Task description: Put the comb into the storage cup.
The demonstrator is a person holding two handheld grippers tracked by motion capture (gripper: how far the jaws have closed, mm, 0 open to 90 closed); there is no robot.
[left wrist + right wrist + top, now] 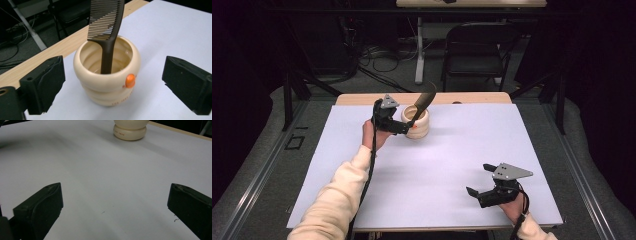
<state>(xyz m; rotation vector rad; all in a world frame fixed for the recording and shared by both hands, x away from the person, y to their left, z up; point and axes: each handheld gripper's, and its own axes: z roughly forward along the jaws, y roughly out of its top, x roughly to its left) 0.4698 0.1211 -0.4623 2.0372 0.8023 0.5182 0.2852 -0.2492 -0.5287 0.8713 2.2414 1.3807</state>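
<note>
right now the dark brown plastic comb (106, 25) stands handle-down inside the cream-coloured ribbed ceramic cup (107, 82), its toothed end leaning up and out over the rim. the cup sits upright on the white sheet covering the table (452, 165), near the far edge where a strip of pale wood shows, and it carries a small orange dot (130, 80) on its side. the left gripper (399, 126) is just beside the cup, on its left in the high view; its black jaws are released and spread wide, one on each side of the cup, with clear gaps and nothing pressed between the pads. the right gripper (479, 180) rests low over the near right part of the sheet, well apart from the cup, jaws likewise spread and holding nothing.
</note>
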